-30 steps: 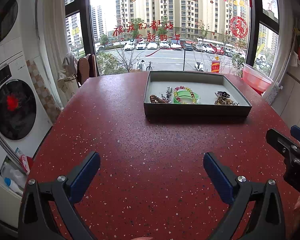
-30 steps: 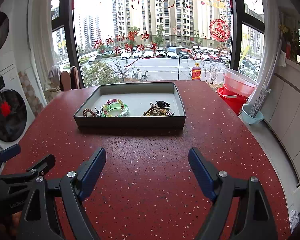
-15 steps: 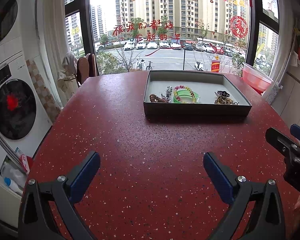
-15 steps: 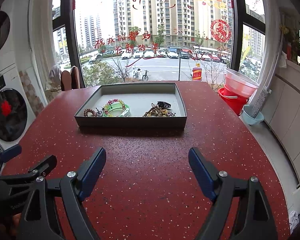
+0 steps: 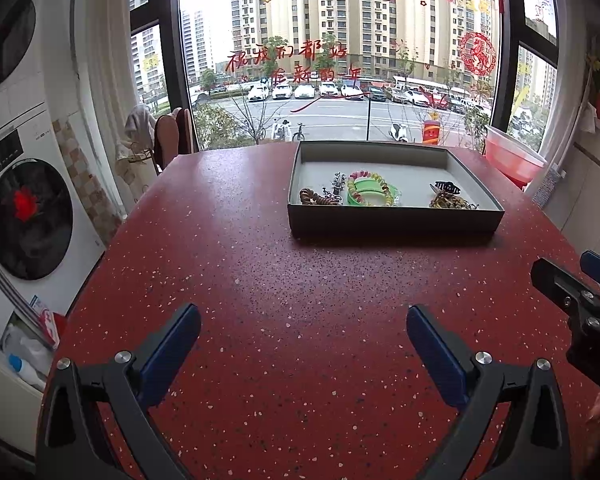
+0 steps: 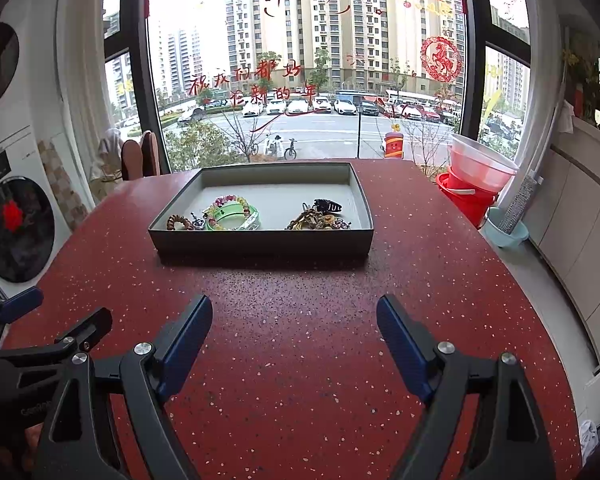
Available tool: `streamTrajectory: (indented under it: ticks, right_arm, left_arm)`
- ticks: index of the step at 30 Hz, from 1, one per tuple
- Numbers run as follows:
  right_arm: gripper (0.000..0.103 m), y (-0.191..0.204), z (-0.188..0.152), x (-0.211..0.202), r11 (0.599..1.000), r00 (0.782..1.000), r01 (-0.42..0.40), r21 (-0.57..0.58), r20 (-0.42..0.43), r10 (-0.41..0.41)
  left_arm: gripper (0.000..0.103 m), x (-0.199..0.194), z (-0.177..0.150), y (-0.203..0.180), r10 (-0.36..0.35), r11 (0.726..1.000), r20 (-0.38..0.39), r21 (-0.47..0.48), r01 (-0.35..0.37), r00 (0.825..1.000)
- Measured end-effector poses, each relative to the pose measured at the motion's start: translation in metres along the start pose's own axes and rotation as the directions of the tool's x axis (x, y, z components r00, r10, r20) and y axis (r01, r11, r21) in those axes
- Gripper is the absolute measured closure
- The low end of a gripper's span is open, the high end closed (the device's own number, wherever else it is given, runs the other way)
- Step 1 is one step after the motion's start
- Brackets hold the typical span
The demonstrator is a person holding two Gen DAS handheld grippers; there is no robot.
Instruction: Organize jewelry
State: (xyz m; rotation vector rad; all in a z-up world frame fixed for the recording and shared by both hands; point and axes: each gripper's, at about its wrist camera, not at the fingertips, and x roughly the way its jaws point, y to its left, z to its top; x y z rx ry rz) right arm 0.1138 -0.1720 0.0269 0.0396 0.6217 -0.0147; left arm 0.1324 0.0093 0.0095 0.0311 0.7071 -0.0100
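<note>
I hold the left claw [image 5: 304, 330] and right claw [image 6: 294, 322] released and empty at lower frame, jewelry [image 6: 256, 216] grouped inside the tray [image 6: 260, 238] at centre, fitting either sorting pending or finished.

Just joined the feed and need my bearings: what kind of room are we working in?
Most likely a home laundry or utility nook. A front-loading washing machine stands left of the red speckled table, stacked buckets sit by the big window overlooking a street, and the jewelry tray rests on the table.
</note>
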Motion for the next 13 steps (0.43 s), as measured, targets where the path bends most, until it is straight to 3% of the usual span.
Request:
streamTrajectory:
  ticks: [13]
  right_arm:
    - [0.017,-0.0013,-0.0012,-0.0001,1.0,1.0,-0.001,0.0,0.0,0.001]
  left_arm:
    - [0.0,-0.0001,-0.0003,-0.0024,-0.004,1.0,0.001,0.01,0.004,1.0]
